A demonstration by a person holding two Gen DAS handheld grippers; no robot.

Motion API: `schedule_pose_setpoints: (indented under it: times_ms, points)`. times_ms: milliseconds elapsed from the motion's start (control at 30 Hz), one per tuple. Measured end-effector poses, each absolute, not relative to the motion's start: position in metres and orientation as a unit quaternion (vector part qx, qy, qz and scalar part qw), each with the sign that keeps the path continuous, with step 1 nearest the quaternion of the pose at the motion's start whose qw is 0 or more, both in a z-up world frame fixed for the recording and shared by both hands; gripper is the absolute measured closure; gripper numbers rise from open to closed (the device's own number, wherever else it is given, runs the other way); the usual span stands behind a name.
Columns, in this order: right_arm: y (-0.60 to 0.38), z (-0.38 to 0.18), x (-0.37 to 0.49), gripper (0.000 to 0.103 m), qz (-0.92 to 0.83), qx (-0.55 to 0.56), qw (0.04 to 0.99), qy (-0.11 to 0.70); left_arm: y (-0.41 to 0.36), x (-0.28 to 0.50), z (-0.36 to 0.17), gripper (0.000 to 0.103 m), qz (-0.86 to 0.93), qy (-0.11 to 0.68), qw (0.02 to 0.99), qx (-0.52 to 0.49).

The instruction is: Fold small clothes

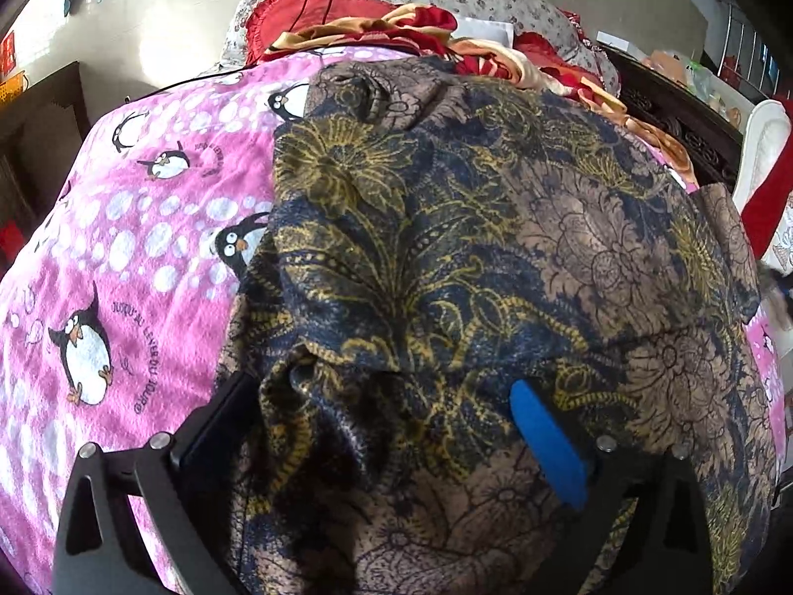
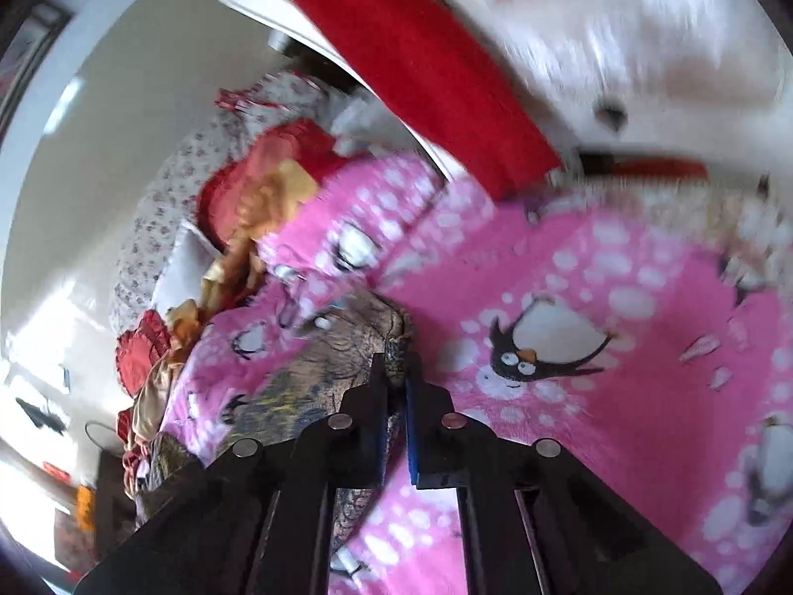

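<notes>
A dark blue, gold and brown floral garment (image 1: 446, 258) lies spread on the pink penguin blanket (image 1: 124, 258). My left gripper (image 1: 381, 401) is open, its fingers wide apart, with a bunched fold of the garment between them; the blue pad (image 1: 545, 446) of the right finger shows, the left finger is partly under cloth. In the blurred right wrist view my right gripper (image 2: 396, 377) is shut on an edge of the same garment (image 2: 327, 357), which trails off to the left over the blanket (image 2: 570, 297).
Red and floral pillows and bedding (image 1: 396, 15) are piled at the head of the bed. A dark carved bed frame (image 1: 684, 134) runs along the right. A red cloth (image 2: 396, 59) hangs on a white chair by the bed.
</notes>
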State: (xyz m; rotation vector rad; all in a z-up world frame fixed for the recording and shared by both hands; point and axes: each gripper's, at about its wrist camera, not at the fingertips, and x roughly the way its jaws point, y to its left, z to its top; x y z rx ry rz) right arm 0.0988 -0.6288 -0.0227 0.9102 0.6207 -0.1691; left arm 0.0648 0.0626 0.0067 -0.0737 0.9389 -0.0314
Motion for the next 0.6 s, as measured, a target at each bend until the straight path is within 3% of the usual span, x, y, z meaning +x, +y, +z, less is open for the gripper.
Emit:
schedule_pose_setpoints:
  times_ms: [200, 333, 467, 600]
  points:
    - [-0.632, 0.100, 0.035, 0.090, -0.122, 0.343, 0.912, 0.188, 0.064, 0.063, 0.007, 0.000, -0.016, 0.452, 0.891, -0.039]
    - [-0.598, 0.164, 0.035, 0.090, -0.071, 0.307, 0.935, 0.160, 0.066, 0.065, 0.019, 0.002, -0.015, 0.456, 0.888, -0.048]
    - [-0.506, 0.188, 0.068, 0.090, 0.037, 0.261, 0.949, 0.174, 0.074, 0.062, 0.057, 0.003, -0.031, 0.423, 0.900, -0.102]
    - [-0.376, 0.171, 0.105, 0.090, 0.165, 0.210, 0.941, 0.210, 0.078, 0.076, 0.088, 0.003, -0.048, 0.419, 0.898, -0.128]
